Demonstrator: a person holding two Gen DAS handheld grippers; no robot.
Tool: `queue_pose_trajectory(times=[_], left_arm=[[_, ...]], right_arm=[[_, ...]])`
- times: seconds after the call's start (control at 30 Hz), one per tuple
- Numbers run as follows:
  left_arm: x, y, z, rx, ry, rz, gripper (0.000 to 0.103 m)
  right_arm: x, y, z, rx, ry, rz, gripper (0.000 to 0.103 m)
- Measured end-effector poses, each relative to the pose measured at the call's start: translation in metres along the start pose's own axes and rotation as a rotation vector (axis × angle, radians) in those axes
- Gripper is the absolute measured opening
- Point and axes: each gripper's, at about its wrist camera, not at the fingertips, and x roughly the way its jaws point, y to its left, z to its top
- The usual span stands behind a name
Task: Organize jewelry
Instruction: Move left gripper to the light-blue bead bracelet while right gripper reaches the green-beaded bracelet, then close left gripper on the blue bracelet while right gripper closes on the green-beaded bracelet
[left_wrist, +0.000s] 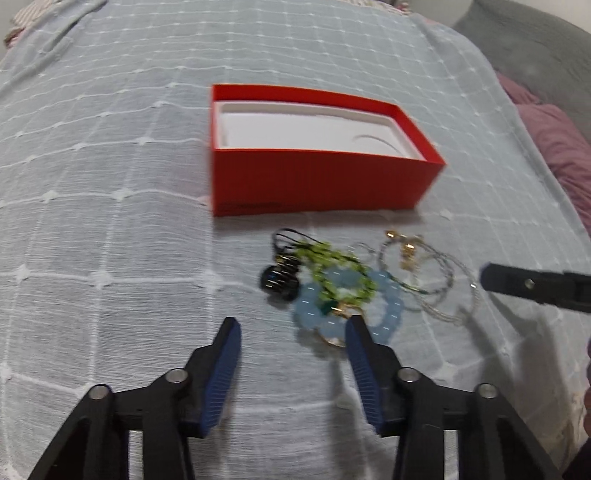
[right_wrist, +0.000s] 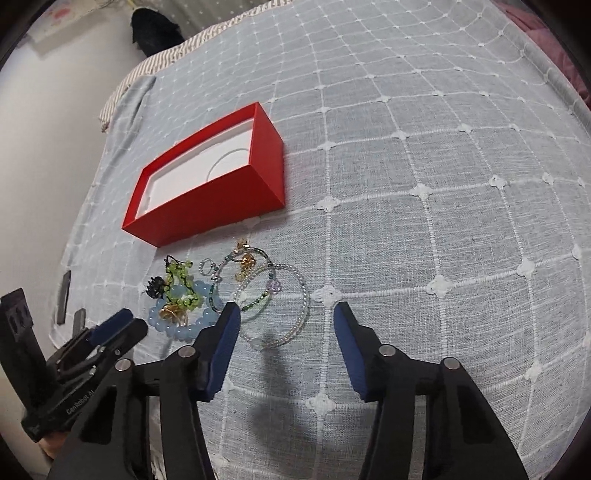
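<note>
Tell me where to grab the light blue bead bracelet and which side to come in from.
Grip the light blue bead bracelet on its near arc, coming from above on the side away from the red box. There the beads lie bare on the bedspread; the far half is tangled under the green bead strand and gold charm.

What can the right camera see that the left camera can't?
Only the right wrist view shows the pale wall, a black thing at the bed's far edge, and the left gripper from the side.

Only the left wrist view shows the purple bedding and the grey blanket.

Both show the red box with nothing in its white tray, the jewelry pile beside it on the checked bedspread, and open grippers, the right gripper holding nothing.
</note>
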Motion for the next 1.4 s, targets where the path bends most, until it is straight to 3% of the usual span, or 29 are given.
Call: queue_pose_trajectory(times=[0.23, 0.43, 0.6, 0.7, 0.87, 0.93, 0.97, 1.03, 1.07, 1.4], left_arm=[[0.007, -0.012, -0.003, 0.054, 0.032, -0.022, 0.04], [0.013, -0.014, -0.003, 0.063, 0.066, -0.009, 0.04], [0.021, -0.008, -0.002, -0.001, 0.084, -0.119, 0.04], [0.021, -0.001, 0.001, -0.076, 0.078, -0.194, 0.04], [0.033, 0.011, 0.004, -0.185, 0.101, -0.23, 0.04], [0.032, 0.013, 0.005, -0.203, 0.09, -0.228, 0.034], [0.031, 0.012, 0.005, -0.196, 0.085, -0.213, 0.024], [0.031, 0.01, 0.005, -0.187, 0.078, -0.208, 0.02], [0.03, 0.01, 0.005, -0.188, 0.077, -0.216, 0.01], [0.012, 0.007, 0.009, -0.152, 0.035, -0.269, 0.008]], right_arm=[[0.015, -0.001, 0.004, 0.081, 0.062, 0.129, 0.049], [0.027, 0.005, 0.007, 0.092, 0.088, 0.119, 0.049], [0.034, 0.006, 0.01, 0.133, 0.1, 0.153, 0.047], [0.035, 0.001, 0.01, 0.156, 0.096, 0.146, 0.039], [0.035, -0.005, 0.01, 0.178, 0.084, 0.136, 0.015], [0.031, -0.004, 0.01, 0.171, 0.073, 0.138, 0.01], [0.029, -0.002, 0.01, 0.162, 0.064, 0.139, 0.008], [0.025, 0.001, 0.01, 0.144, 0.048, 0.141, 0.005], [0.023, 0.003, 0.011, 0.133, 0.041, 0.143, 0.004], [0.02, 0.018, 0.01, 0.044, 0.018, 0.113, 0.004]])
